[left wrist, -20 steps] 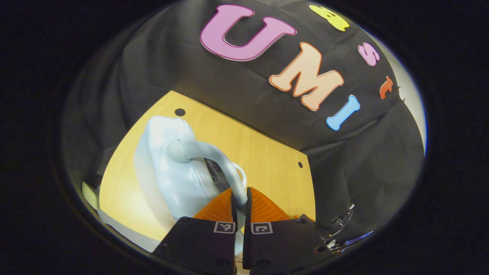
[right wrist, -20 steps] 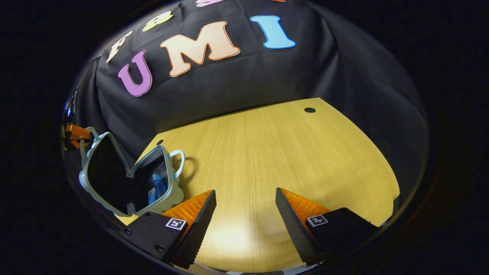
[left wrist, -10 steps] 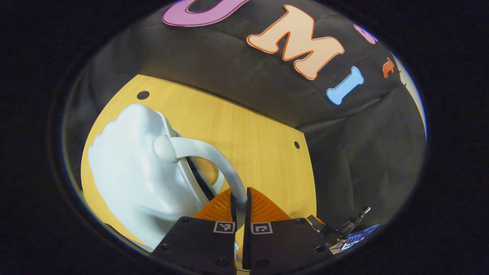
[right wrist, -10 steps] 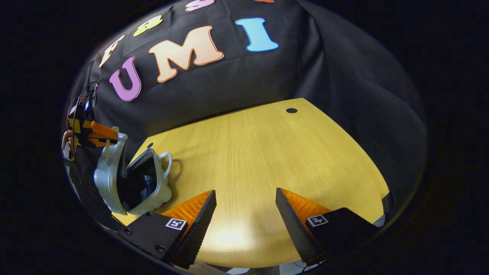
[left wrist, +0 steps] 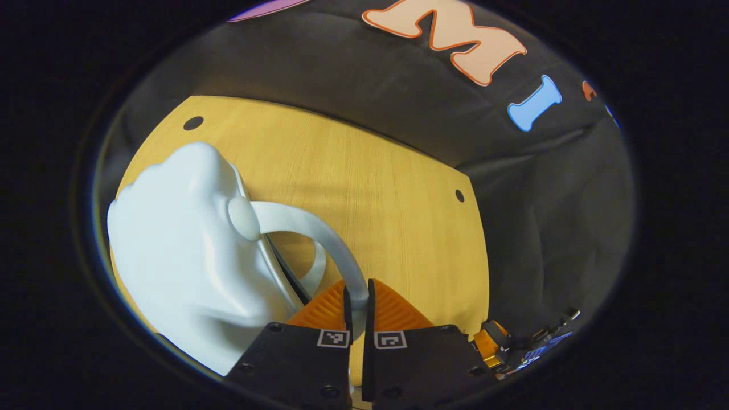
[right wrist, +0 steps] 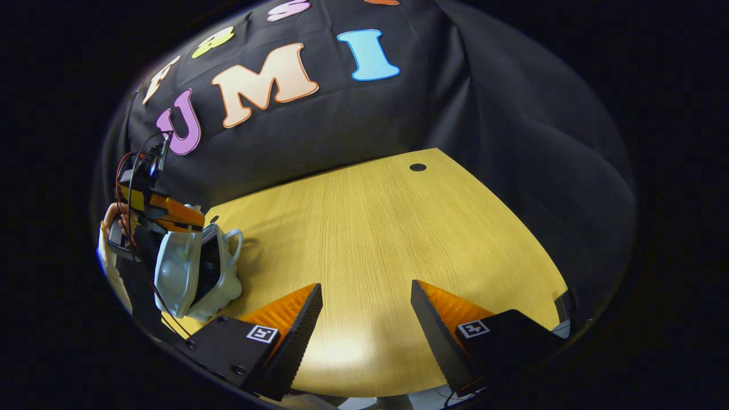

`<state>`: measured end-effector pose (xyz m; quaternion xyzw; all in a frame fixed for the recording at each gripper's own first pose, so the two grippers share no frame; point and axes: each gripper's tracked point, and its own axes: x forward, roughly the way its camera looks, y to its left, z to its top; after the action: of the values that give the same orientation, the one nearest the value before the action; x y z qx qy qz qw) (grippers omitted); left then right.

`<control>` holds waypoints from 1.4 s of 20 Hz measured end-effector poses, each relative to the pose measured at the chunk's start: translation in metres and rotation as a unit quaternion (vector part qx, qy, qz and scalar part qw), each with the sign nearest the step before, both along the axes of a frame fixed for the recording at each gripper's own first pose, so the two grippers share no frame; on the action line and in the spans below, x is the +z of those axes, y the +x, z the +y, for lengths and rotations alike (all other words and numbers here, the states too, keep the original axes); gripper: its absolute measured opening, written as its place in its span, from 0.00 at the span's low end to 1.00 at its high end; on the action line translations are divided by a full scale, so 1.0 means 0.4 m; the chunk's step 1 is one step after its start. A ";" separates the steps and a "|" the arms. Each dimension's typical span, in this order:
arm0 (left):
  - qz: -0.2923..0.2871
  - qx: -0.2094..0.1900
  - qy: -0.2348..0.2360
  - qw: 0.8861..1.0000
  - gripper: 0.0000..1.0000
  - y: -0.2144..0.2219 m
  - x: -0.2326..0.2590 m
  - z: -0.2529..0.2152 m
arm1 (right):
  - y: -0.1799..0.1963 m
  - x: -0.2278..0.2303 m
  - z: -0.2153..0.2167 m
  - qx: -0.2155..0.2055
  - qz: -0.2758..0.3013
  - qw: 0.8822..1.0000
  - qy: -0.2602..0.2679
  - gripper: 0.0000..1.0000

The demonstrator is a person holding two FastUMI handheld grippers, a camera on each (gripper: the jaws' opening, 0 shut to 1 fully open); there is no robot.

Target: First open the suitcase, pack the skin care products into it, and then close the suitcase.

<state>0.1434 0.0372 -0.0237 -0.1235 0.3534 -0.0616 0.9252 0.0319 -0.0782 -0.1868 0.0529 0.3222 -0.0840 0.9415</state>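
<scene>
A small pale blue suitcase [left wrist: 182, 245] lies on the wooden table [left wrist: 387, 205], its lid lowered almost onto the base with a narrow dark gap left. My left gripper [left wrist: 357, 296] is shut on the lid's curved handle [left wrist: 319, 228]. In the right gripper view the suitcase [right wrist: 193, 267] sits at the far left of the table [right wrist: 376, 228], nearly closed, with the left gripper [right wrist: 171, 213] pinching its handle from above. My right gripper [right wrist: 364, 302] hovers open over the bare tabletop, nothing between its fingers. The skin care products are hidden inside the case.
The black cloth wall surrounds the table on the far and side edges. Small dark holes [right wrist: 417, 167] mark the table's far corners. A hand [right wrist: 111, 219] holds the left gripper at the table's left edge.
My left gripper has swung the lid down by its handle, from wide open to nearly closed. The right gripper has stayed open over the table, drifting slightly.
</scene>
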 end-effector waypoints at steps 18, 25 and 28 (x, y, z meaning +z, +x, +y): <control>0.062 0.022 0.166 0.984 0.45 0.020 -0.098 0.009 | -0.032 0.011 -0.026 0.008 -0.024 0.999 0.020 0.98; 0.012 0.026 0.188 0.982 0.95 -0.092 -0.028 -0.055 | -0.014 0.068 0.008 0.050 -0.046 0.997 0.019 0.98; -0.017 0.036 0.187 0.981 0.95 -0.150 -0.009 -0.073 | -0.014 0.094 0.008 0.068 -0.053 0.996 0.020 0.98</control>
<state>0.0835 0.0081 -0.0271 0.0406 0.3382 0.0366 0.9395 0.0263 -0.0752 -0.1493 0.0539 0.2758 -0.0100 0.9596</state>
